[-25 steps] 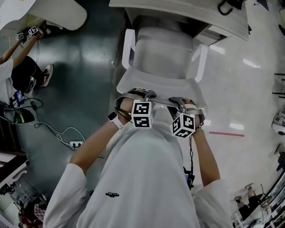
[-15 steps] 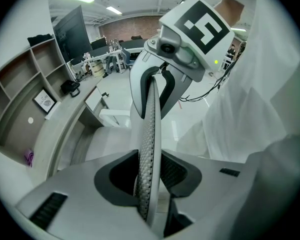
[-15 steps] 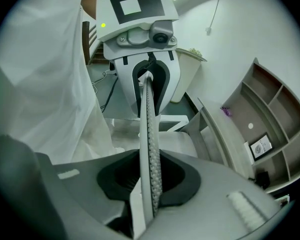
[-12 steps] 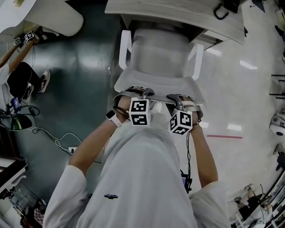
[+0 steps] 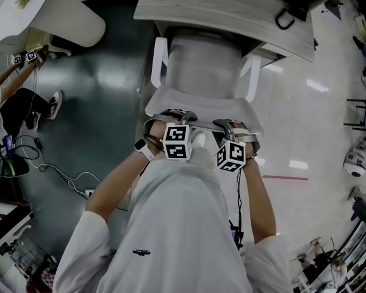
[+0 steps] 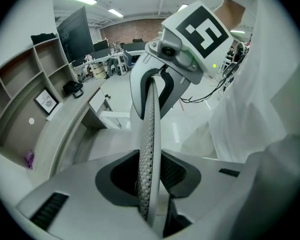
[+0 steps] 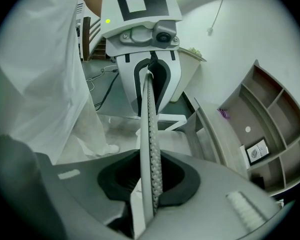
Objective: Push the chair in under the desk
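A white chair (image 5: 201,66) stands with its seat partly under the light wooden desk (image 5: 232,11). I grip the top edge of its backrest (image 5: 198,105) from behind with both grippers. The left gripper (image 5: 174,116) holds the left part of the edge, the right gripper (image 5: 230,126) the right part. In the left gripper view the mesh backrest edge (image 6: 149,129) runs between the jaws of the left gripper (image 6: 149,176), which are closing on it. The right gripper view shows the same edge (image 7: 151,134) clamped in the right gripper (image 7: 149,181).
A white round table (image 5: 55,11) stands at the far left, with another person's arm (image 5: 6,81) and grippers beside it. Cables and a power strip (image 5: 88,191) lie on the dark floor. A black handle (image 5: 285,20) sits on the desk. Red tape (image 5: 285,177) marks the floor.
The chair has slid a little further under the desk, and both grippers have moved forward with its backrest.
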Demonstrator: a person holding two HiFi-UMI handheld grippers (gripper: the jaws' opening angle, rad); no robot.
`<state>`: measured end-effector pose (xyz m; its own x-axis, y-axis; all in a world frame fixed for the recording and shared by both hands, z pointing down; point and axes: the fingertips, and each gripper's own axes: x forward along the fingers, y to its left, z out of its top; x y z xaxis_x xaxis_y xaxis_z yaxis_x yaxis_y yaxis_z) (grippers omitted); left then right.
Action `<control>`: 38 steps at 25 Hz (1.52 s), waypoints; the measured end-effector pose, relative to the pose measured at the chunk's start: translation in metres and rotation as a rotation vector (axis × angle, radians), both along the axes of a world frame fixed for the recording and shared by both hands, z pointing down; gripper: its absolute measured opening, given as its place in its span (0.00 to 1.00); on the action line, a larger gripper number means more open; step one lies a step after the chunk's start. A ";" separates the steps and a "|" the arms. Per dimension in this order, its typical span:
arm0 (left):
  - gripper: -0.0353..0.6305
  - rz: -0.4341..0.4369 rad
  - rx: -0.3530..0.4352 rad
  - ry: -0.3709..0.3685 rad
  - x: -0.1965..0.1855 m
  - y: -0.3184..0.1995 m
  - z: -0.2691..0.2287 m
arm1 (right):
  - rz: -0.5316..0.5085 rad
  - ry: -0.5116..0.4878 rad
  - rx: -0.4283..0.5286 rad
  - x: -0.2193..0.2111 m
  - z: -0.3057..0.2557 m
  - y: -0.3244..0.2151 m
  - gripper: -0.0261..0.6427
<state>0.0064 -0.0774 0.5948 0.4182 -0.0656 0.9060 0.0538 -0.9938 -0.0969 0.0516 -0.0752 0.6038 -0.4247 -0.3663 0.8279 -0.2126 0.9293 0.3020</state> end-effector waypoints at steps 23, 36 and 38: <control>0.17 0.033 0.114 -0.055 -0.023 -0.083 0.008 | 0.037 0.010 0.013 -0.022 0.001 -0.077 0.15; 0.15 0.036 0.154 -0.061 0.000 -0.088 0.008 | 0.051 0.007 -0.018 0.001 0.001 -0.084 0.17; 0.15 0.038 0.157 -0.061 0.003 -0.089 0.010 | 0.050 0.008 -0.023 0.004 0.002 -0.085 0.17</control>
